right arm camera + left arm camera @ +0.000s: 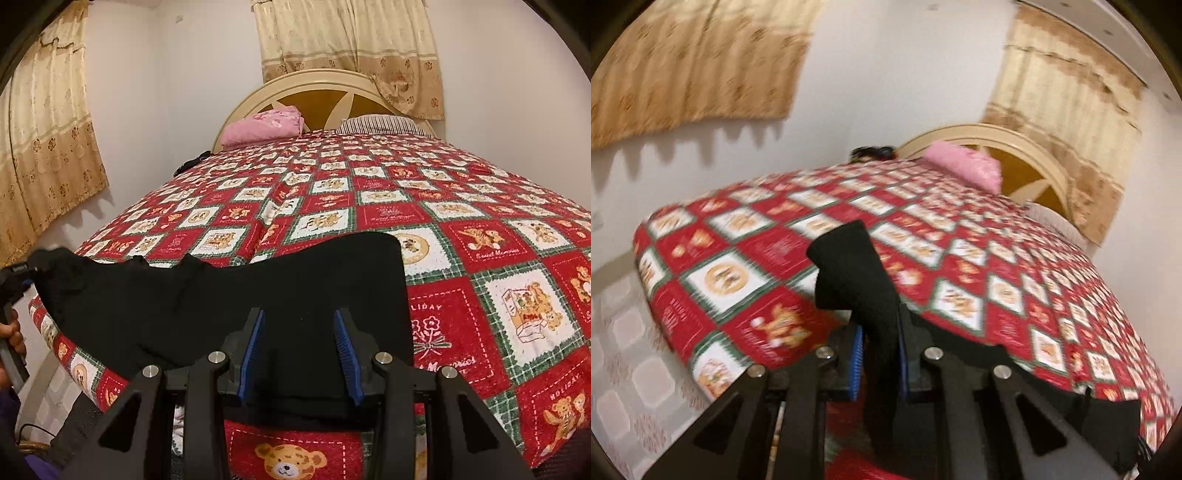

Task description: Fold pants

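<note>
Black pants (229, 295) lie across the near edge of a bed with a red, white and green teddy-bear quilt (480, 258). My right gripper (300, 325) is open, its blue pads (255, 350) either side of the pants' right part, just above the cloth. My left gripper (879, 332) is shut on an end of the black pants (849, 273) and holds it lifted off the quilt (738, 266). In the right wrist view the left gripper (22, 273) shows at the far left, with the lifted cloth end in it.
A pink folded cloth (264, 123) and a striped pillow (384, 123) lie at the headboard (314, 85). Beige curtains (48, 147) hang on the left and back walls. The tiled floor (624, 362) lies left of the bed.
</note>
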A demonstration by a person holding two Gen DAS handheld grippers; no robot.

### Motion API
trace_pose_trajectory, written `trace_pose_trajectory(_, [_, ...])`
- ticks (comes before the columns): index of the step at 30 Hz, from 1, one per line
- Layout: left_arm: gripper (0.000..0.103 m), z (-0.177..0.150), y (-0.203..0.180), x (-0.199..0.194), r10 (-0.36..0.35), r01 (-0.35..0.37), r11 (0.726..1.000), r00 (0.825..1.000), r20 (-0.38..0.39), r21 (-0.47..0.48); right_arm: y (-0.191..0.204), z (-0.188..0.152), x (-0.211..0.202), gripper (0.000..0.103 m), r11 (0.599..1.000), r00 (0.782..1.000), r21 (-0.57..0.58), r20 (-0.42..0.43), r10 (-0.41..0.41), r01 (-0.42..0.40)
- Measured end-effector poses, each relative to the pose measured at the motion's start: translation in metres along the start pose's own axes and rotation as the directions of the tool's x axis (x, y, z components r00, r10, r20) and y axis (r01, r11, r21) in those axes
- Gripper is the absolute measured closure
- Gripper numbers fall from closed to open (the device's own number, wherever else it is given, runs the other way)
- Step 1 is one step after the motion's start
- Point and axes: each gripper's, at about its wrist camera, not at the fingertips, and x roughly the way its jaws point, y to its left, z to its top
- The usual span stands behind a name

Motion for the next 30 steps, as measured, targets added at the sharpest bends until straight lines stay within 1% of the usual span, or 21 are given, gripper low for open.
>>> trace_pose_trajectory(4, [0.087,-0.003,-0.039,-0.009,-0.092,0.09,0.99,0.996,0.02,0.105,-0.005,-0.001,0.004,0.062,1.0,1.0,0.023,-0.015,0.011,-0.011])
trace_pose_trajectory(8, [0.088,-0.015,-0.076,-0.021,-0.184,0.174,0.962,0.982,0.029,0.212,-0.007,-0.002,0.005,0.062,0.999,1.0,0.033,-0.019,0.02,-0.02])
trace_pose_trajectory(10, [0.088,-0.025,-0.096,-0.028,-0.232,0.214,0.936,0.972,0.032,0.279,-0.007,-0.002,0.005,0.062,0.999,1.0,0.032,-0.02,0.021,-0.02])
trace_pose_trajectory(11, [0.088,-0.031,-0.107,-0.03,-0.262,0.241,0.917,0.965,0.025,0.317,-0.007,-0.002,0.005,0.062,0.999,1.0,0.032,-0.021,0.021,-0.021])
trace_pose_trajectory(12, [0.088,-0.036,-0.114,-0.033,-0.282,0.26,0.905,0.959,0.017,0.336,-0.007,-0.002,0.005,0.062,0.999,1.0,0.032,-0.021,0.022,-0.021])
trace_pose_trajectory(14, [0.088,-0.048,-0.134,-0.035,-0.328,0.31,0.873,0.944,-0.017,0.377,-0.007,-0.002,0.005,0.062,0.999,0.999,0.038,-0.023,0.027,-0.026])
trace_pose_trajectory(16, [0.088,-0.06,-0.149,-0.033,-0.36,0.352,0.843,0.931,-0.058,0.407,-0.009,-0.003,0.006,0.062,0.998,0.999,0.046,-0.026,0.034,-0.033])
trace_pose_trajectory(17, [0.089,-0.068,-0.158,-0.032,-0.375,0.369,0.824,0.924,-0.076,0.431,-0.009,-0.003,0.006,0.062,0.998,0.999,0.049,-0.026,0.036,-0.035])
trace_pose_trajectory(18, [0.089,-0.073,-0.164,-0.031,-0.381,0.378,0.81,0.921,-0.087,0.449,-0.01,-0.003,0.006,0.062,0.998,0.999,0.051,-0.026,0.039,-0.038])
trace_pose_trajectory(19, [0.089,-0.081,-0.172,-0.03,-0.39,0.391,0.789,0.915,-0.105,0.475,-0.01,-0.003,0.007,0.062,0.998,0.999,0.052,-0.026,0.041,-0.039])
trace_pose_trajectory(20, [0.089,-0.087,-0.177,-0.031,-0.397,0.399,0.774,0.911,-0.115,0.491,-0.01,-0.002,0.006,0.062,0.998,0.999,0.052,-0.026,0.042,-0.04])
trace_pose_trajectory(22, [0.089,-0.099,-0.19,-0.032,-0.402,0.404,0.743,0.907,-0.128,0.534,-0.01,-0.002,0.006,0.062,0.998,0.999,0.054,-0.025,0.045,-0.044])
trace_pose_trajectory(24, [0.089,-0.107,-0.197,-0.032,-0.408,0.411,0.718,0.902,-0.139,0.562,-0.011,-0.001,0.006,0.062,0.997,0.998,0.059,-0.024,0.054,-0.053])
trace_pose_trajectory(25, [0.089,-0.111,-0.199,-0.034,-0.408,0.411,0.71,0.902,-0.142,0.572,-0.013,-0.001,0.007,0.062,0.996,0.998,0.064,-0.024,0.062,-0.061])
trace_pose_trajectory(26, [0.089,-0.115,-0.202,-0.034,-0.407,0.409,0.698,0.902,-0.144,0.588,-0.014,-0.001,0.007,0.062,0.995,0.997,0.073,-0.024,0.076,-0.074])
trace_pose_trajectory(29, [0.089,-0.126,-0.204,-0.035,-0.404,0.399,0.668,0.903,-0.144,0.628,-0.02,0.001,0.009,0.061,0.978,0.986,0.131,-0.029,0.166,-0.161])
trace_pose_trajectory(30, [0.089,-0.129,-0.206,-0.034,-0.403,0.399,0.661,0.903,-0.148,0.636,-0.022,0.002,0.011,0.055,0.969,0.978,0.152,-0.032,0.204,-0.197])
